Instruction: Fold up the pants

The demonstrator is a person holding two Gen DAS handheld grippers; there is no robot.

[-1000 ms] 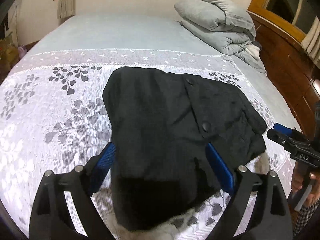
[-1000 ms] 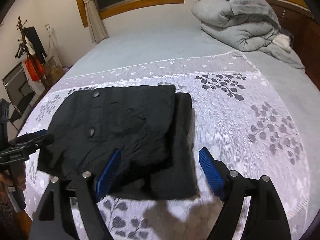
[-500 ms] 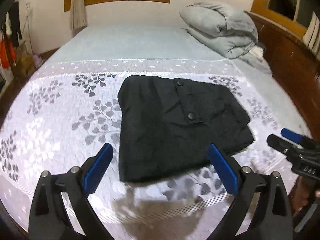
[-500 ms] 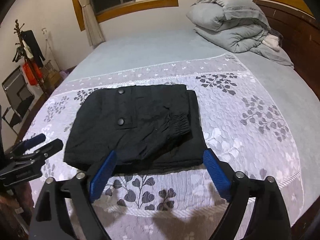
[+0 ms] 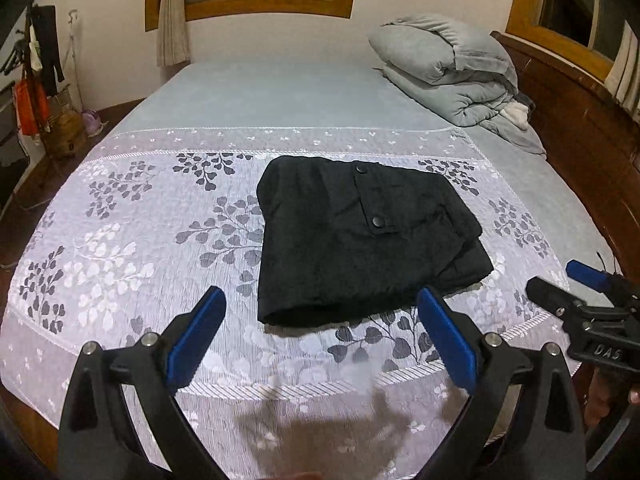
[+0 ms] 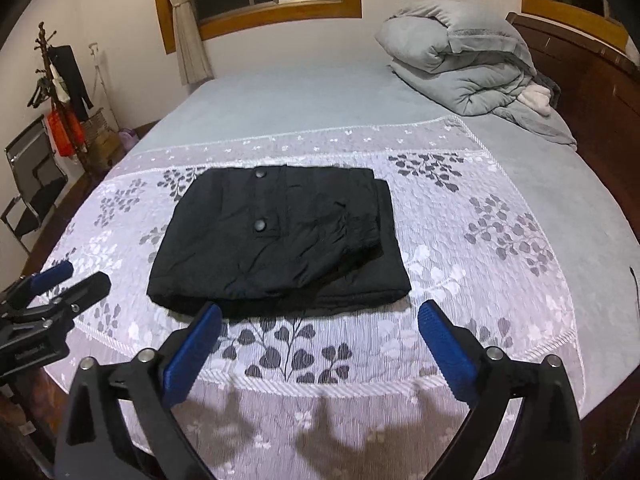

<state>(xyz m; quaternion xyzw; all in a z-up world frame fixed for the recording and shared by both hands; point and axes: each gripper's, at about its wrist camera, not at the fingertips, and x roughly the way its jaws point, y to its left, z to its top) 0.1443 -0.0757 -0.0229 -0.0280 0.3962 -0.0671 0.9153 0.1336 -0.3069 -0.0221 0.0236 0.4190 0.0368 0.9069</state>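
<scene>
Left wrist view: the left claw (image 5: 320, 332) hangs released and empty, short of the folded pants (image 5: 360, 244) on the bed (image 5: 120, 240). Right wrist view: the right claw (image 6: 320, 344), its jaws just widened, holds nothing; the pants (image 6: 276, 240) look fully folded, needing at most a tidy.

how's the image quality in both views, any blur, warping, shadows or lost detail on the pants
Left wrist view: strong fisheye bends the bed edges; tool shadows smear across the near floral cover; black pants lose most fold detail. Right wrist view: same warping, darkened corners, tool shadows at the bottom, pants creases faintly readable.
</scene>
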